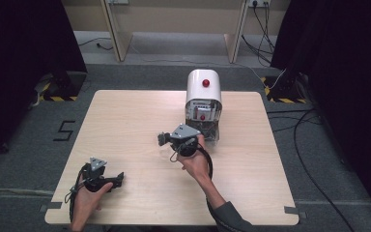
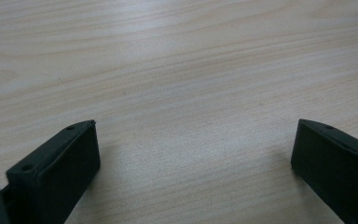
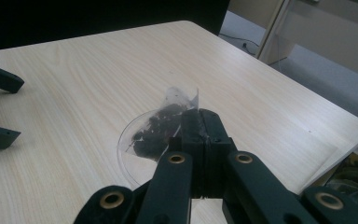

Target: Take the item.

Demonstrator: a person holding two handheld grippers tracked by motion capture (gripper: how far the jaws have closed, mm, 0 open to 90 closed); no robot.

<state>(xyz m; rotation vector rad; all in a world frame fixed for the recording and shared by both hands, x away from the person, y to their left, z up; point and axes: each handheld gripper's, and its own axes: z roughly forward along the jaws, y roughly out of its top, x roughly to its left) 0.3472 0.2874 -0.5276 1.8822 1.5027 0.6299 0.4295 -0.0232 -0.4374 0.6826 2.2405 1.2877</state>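
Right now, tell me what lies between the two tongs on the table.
Bare wood. In the high view, nothing sits on the table between the left tongs and the right tongs, which pinch a clear bag.

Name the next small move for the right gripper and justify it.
Probably lower it slightly: the right gripper is shut on the clear plastic bag of dark bits, held over the round transparent dish, so the bag could settle there before opening.

A black number 5 [image 1: 65, 130] is marked on the grey floor [image 1: 24, 145], left of the desk [image 1: 125, 111].
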